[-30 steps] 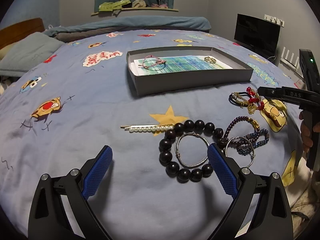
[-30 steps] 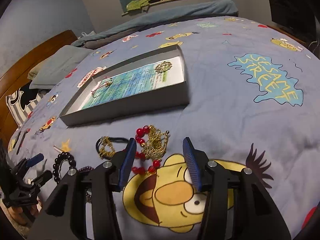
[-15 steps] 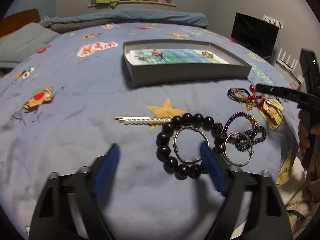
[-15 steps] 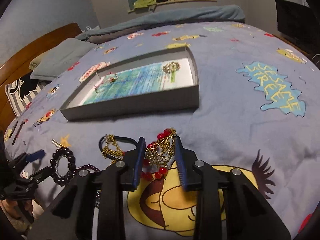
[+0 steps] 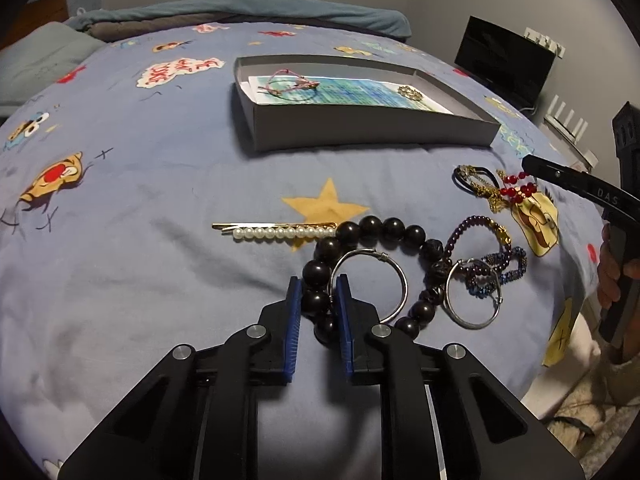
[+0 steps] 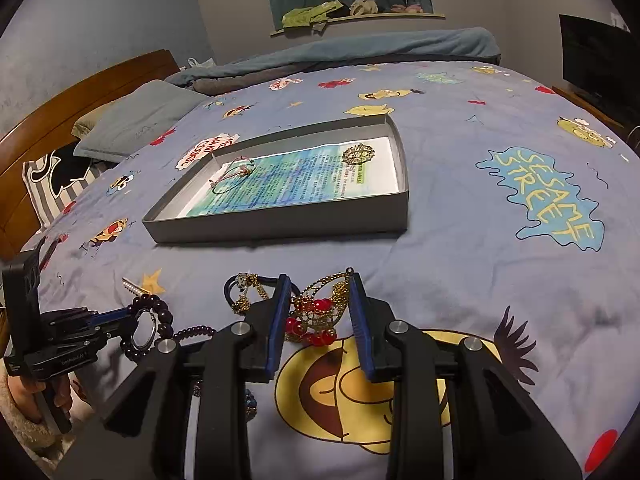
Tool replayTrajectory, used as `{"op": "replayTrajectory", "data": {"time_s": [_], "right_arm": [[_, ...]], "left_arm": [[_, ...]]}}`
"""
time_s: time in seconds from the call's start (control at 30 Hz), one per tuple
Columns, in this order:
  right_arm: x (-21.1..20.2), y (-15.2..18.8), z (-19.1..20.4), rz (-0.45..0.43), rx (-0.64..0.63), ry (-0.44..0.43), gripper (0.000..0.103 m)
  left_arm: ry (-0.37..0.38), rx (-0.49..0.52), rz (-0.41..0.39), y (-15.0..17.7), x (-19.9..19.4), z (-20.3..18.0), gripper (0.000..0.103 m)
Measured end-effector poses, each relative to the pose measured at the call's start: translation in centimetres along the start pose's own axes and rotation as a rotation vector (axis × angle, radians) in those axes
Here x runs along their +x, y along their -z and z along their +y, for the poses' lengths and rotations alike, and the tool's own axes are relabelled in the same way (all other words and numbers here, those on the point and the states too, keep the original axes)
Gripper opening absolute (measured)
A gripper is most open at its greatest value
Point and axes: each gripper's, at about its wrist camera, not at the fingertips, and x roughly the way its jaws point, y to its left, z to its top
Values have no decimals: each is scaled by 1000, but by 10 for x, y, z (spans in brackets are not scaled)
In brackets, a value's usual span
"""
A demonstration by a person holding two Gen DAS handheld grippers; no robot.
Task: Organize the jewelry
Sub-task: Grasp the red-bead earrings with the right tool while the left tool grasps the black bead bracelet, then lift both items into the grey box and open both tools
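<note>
Both grippers are clamped on bed-strewn pieces, presumably bound for the shallow grey cardboard box [image 6: 280,220]: the left gripper [image 5: 317,300] pinches the big black bead bracelet [image 5: 384,230], the right gripper [image 6: 318,312] the gold-and-red beaded ornament [image 6: 318,312].

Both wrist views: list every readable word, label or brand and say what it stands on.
"SESAME STREET": blue splash print on the bedsheet.
"DAS": on a finger of the right gripper, read from the left wrist view.
White speech-bubble print with red letters: not legible.
Printed sheet lining the grey box: text too small to read.
Label on the left gripper body, in the right wrist view: too blurred to read.
</note>
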Motion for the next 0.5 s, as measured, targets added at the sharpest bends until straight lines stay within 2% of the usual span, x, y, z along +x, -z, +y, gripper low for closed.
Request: {"op": "replayTrajectory", "data": {"time_s": [0.17, 0.5], "right_arm": [[0, 2, -1, 3, 5, -2, 29], [-21, -12, 7, -49, -37, -5, 29]], "left_arm": [[-25, 60, 10, 1, 1, -12, 15], [22, 135, -112, -16, -45, -32, 15]]}}
